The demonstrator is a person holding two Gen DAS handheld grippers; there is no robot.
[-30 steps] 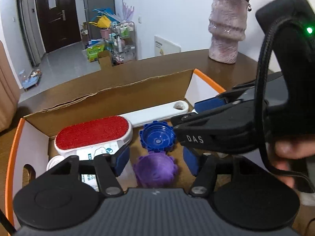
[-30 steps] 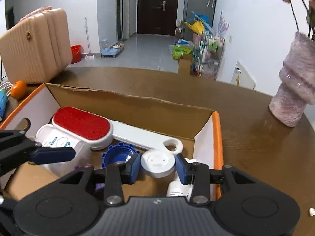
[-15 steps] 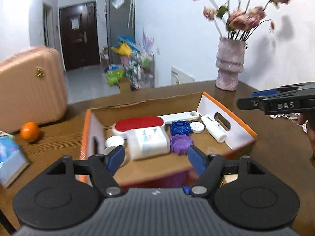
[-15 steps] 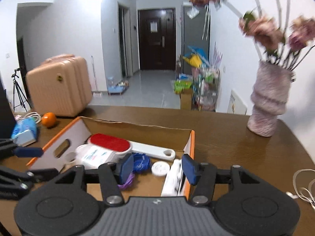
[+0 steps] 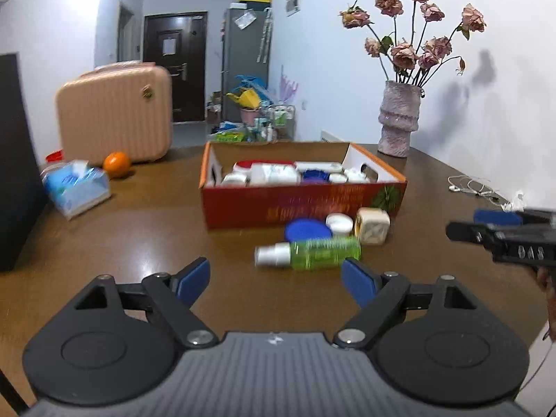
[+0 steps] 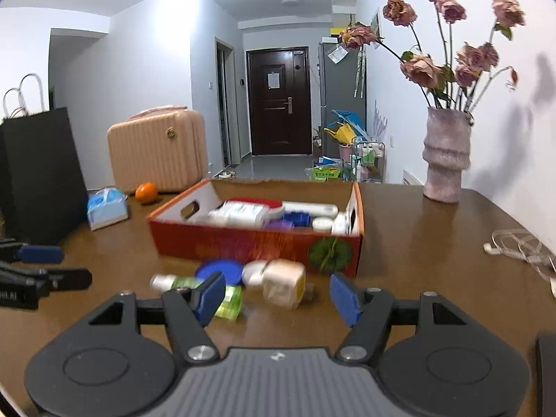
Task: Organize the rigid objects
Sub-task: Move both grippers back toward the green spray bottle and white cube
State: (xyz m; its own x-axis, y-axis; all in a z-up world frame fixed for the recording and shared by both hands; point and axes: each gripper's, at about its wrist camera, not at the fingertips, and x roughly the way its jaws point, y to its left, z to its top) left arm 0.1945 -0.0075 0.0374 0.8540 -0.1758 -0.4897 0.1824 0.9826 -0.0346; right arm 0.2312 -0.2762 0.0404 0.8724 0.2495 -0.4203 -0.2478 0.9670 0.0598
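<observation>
An orange-red cardboard box on the brown table holds a red-faced lint brush, white bottles and blue and purple caps. In front of it lie a green spray bottle, a blue lid, a white jar and a cream cube-shaped object. My left gripper is open and empty, short of the bottle. My right gripper is open and empty, just short of the cream object. The right gripper also shows at the right edge of the left wrist view.
A pink vase of dried roses stands back right. White earphone cable lies right. A tissue pack, an orange and a pink suitcase are at left, beside a black bag.
Both grippers have pulled back and away from the box interior, so the whole box and the loose items in front of it now show. Both stay open and empty.
</observation>
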